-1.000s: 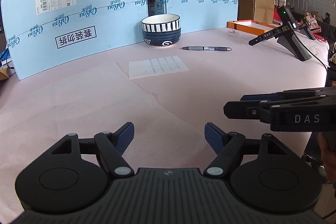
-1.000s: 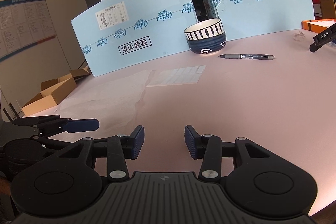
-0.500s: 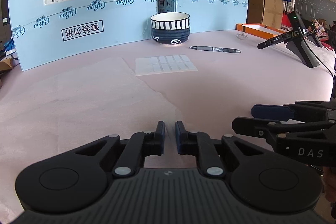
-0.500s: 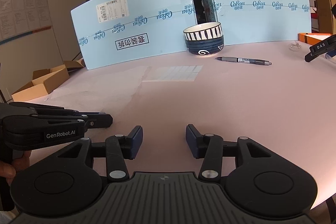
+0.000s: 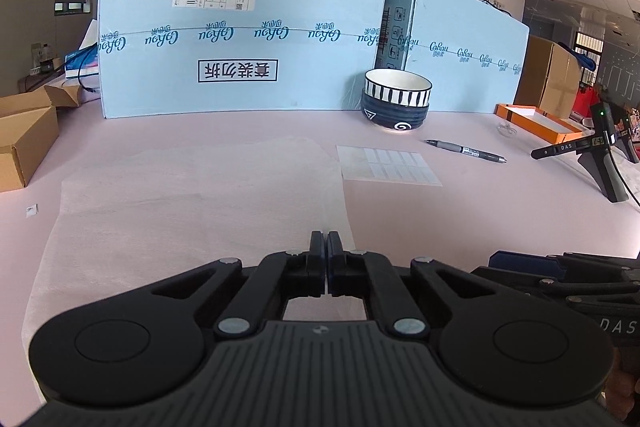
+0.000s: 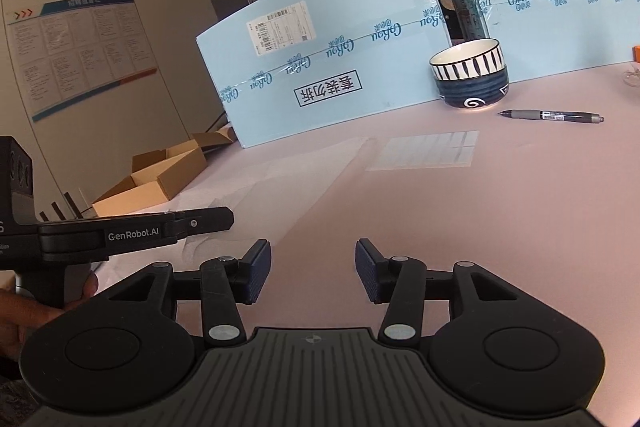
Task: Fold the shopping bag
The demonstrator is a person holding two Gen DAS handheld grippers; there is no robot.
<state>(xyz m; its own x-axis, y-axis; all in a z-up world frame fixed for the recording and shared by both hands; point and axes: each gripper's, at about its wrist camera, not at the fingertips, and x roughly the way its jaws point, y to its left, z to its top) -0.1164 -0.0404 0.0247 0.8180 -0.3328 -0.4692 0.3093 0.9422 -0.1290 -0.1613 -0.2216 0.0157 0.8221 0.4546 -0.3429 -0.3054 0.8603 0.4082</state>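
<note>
Pink table point(image 5: 500, 211), blue cartons behind, a pale shopping bag point(image 5: 192, 203) spread flat.

The left gripper point(image 5: 327, 247) has its fingers pressed together at the bag's near right corner, seemingly pinching its edge, though the contact is hidden. The bag stretches away and leftward from it. The right gripper point(image 6: 313, 267), fingers apart, hangs over bare table just right of the bag, so left is nearer.
</note>
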